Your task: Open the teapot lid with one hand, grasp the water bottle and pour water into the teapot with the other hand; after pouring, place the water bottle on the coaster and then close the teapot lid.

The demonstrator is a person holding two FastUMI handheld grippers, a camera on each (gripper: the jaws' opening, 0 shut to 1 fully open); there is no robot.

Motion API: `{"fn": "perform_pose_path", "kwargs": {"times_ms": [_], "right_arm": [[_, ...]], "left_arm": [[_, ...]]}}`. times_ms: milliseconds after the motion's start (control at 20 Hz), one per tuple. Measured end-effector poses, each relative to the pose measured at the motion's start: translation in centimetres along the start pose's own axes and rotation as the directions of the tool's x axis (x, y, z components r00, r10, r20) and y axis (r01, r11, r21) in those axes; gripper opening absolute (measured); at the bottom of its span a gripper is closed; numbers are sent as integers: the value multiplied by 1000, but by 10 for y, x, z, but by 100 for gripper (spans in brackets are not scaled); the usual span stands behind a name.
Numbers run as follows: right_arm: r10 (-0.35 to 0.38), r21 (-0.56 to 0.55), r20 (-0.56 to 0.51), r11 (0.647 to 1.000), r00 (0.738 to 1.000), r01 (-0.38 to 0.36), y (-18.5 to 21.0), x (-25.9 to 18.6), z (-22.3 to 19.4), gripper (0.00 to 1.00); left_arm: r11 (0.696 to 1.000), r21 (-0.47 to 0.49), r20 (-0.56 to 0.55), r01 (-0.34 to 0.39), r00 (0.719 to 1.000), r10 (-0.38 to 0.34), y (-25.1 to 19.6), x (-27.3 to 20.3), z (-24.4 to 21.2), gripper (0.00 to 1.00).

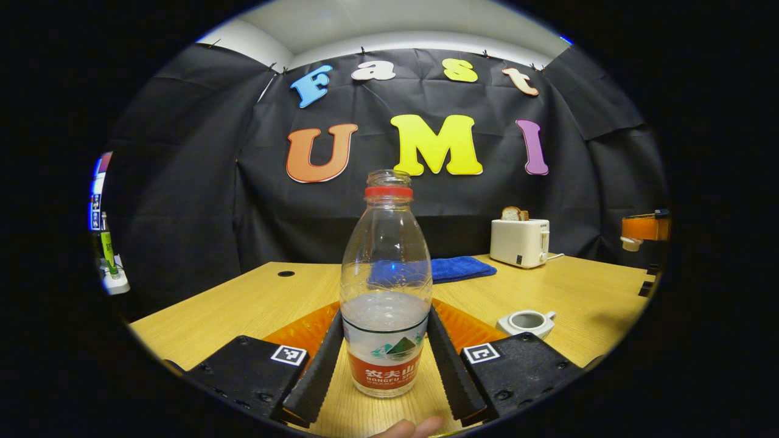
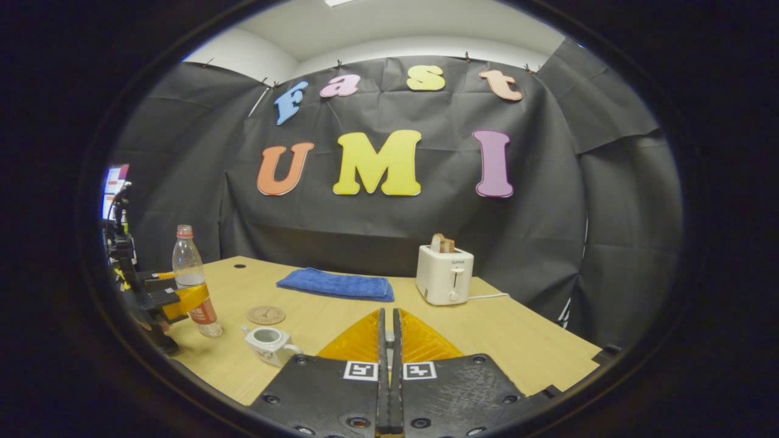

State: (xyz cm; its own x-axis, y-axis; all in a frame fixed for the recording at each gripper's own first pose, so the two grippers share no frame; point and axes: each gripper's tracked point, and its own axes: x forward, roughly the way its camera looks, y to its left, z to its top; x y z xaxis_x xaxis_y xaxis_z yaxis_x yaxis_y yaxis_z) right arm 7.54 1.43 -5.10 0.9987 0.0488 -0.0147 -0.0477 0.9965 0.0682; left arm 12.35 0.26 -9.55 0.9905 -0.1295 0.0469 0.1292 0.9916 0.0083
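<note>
Here — left gripper [image 1: 384,359] around upright water bottle [image 1: 384,286] — teapot [image 1: 527,322] lidless

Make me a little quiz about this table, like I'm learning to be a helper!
1. True or false: the teapot is shut.
2. What sticks out of the toaster? A) bread B) a spoon C) a cup
3. Fill in: the left gripper has a finger on each side of the ____.

Key: 1 false, it is open on top. 2 A. 3 bottle.
</note>
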Motion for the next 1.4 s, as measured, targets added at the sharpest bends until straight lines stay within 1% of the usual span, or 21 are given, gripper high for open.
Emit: {"fn": "perform_pose_path", "kwargs": {"times_ms": [100,150,200,300,450,600,700,800,1000,1150,1250,1300,1400], "right_arm": [[-6,2,-4,1000,1000,6,-4,0,0,0],[-9,6,-7,1000,1000,9,-6,1,0,0],[-12,12,-10,1000,1000,12,-8,2,0,0],[-18,17,-13,1000,1000,19,-11,2,0,0],[-29,6,-11,1000,1000,29,-17,3,1,0],[-33,7,-21,999,999,33,-22,5,-2,0],[-38,9,-32,999,999,38,-24,7,-5,0],[-42,5,-38,999,998,43,-26,9,-6,0],[-51,-6,-35,999,998,51,-30,9,-5,0],[-62,-15,-39,998,997,62,-33,10,-6,0],[-70,-24,-38,997,997,69,-35,9,-5,0],[-71,-28,-35,997,997,70,-35,9,-4,1],[-65,-34,-28,997,997,64,-33,7,-2,1]], "left_arm": [[999,41,-5,-1,1000,1,-4,-7,7,77],[997,73,-13,1,1000,0,-8,-11,9,83],[994,105,-18,2,1000,0,-10,-13,9,77],[985,174,-48,20,999,-12,-16,-17,4,76],[951,307,-101,27,995,4,-19,-16,-4,76],[896,443,-154,27,987,47,-15,-13,-10,76],[845,535,-169,13,981,92,-10,-9,-13,75],[785,620,-175,3,975,134,-5,-5,-16,75],[637,769,-183,47,972,150,-11,-1,-21,75],[536,841,-190,70,967,171,-14,-4,-24,75],[462,883,-193,84,962,193,-14,-5,-28,74],[433,897,-198,92,958,206,-11,-6,-31,75],[398,910,-214,115,953,215,-11,-8,-37,75]]}}
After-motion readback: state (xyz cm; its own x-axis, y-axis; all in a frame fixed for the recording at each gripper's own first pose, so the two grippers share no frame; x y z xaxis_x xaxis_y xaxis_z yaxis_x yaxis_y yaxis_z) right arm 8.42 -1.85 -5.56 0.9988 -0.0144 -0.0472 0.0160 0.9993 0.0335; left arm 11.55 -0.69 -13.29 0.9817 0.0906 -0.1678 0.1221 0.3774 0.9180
